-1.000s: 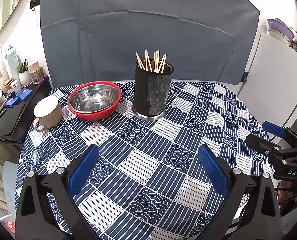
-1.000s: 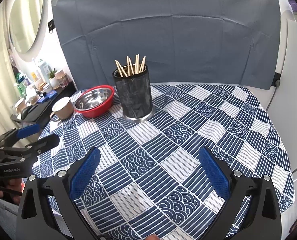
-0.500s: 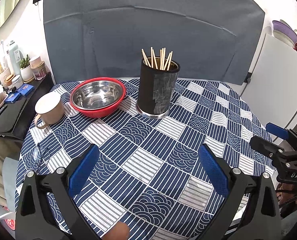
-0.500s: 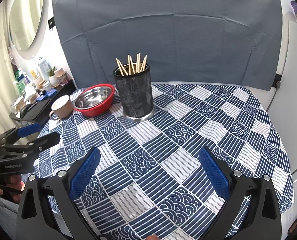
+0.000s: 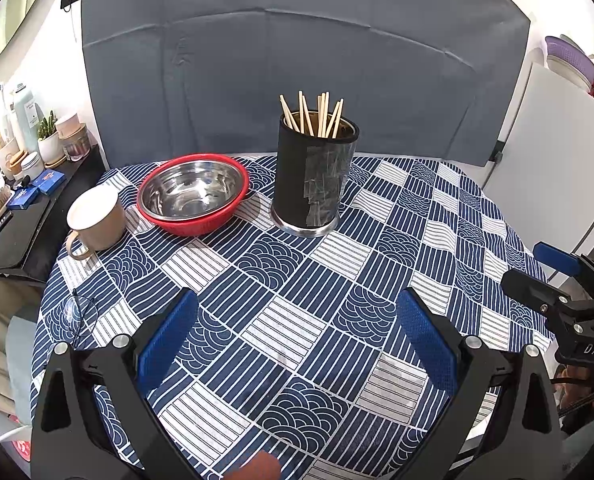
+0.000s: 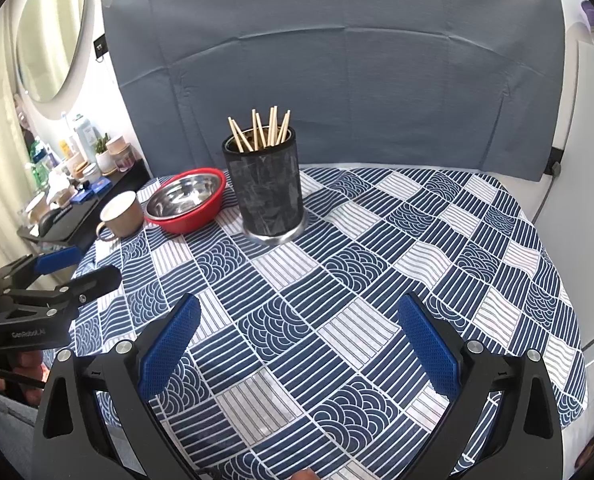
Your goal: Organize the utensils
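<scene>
A black cylindrical holder (image 5: 315, 182) (image 6: 268, 190) stands upright at the far middle of the table, with several wooden chopsticks (image 5: 317, 114) (image 6: 261, 128) standing in it. My left gripper (image 5: 295, 312) is open and empty, low over the near side of the table. My right gripper (image 6: 297, 314) is also open and empty, well short of the holder. Each gripper shows at the edge of the other's view, the right one (image 5: 537, 272) and the left one (image 6: 81, 266).
A steel bowl nested in a red bowl (image 5: 195, 192) (image 6: 185, 204) sits left of the holder. A beige mug (image 5: 97, 220) (image 6: 121, 214) stands further left. Glasses (image 5: 79, 312) lie near the left edge of the blue patterned tablecloth (image 5: 297, 280). A cluttered shelf (image 5: 21, 184) is beyond.
Both views have shifted slightly: the holder and bowls sit a little nearer and more centred. Both grippers stay open and empty.
</scene>
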Demonstrator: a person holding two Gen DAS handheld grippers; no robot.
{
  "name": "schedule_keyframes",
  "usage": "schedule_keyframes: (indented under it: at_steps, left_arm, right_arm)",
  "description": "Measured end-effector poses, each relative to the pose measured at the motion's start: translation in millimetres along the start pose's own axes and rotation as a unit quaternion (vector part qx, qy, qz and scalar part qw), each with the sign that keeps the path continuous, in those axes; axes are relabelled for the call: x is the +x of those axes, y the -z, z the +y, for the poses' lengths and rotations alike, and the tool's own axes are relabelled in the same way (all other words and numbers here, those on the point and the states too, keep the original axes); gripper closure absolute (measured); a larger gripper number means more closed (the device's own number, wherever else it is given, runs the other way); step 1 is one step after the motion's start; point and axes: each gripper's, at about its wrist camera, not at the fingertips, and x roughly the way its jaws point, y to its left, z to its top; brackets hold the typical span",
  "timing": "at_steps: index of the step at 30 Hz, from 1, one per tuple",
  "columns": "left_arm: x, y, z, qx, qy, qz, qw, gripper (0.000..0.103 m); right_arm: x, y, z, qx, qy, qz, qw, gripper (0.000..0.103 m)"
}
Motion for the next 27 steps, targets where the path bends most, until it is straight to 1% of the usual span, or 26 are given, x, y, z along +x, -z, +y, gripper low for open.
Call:
schedule_keyframes:
  at_steps: [27]
  left_arm:
    - [4.8,-4.0,-3.6,0.003,0.002,0.003,1.0,0.006]
  right_arm:
    - [4.1,-2.3,-7.5,0.001,0.002,0.003,1.0,0.008]
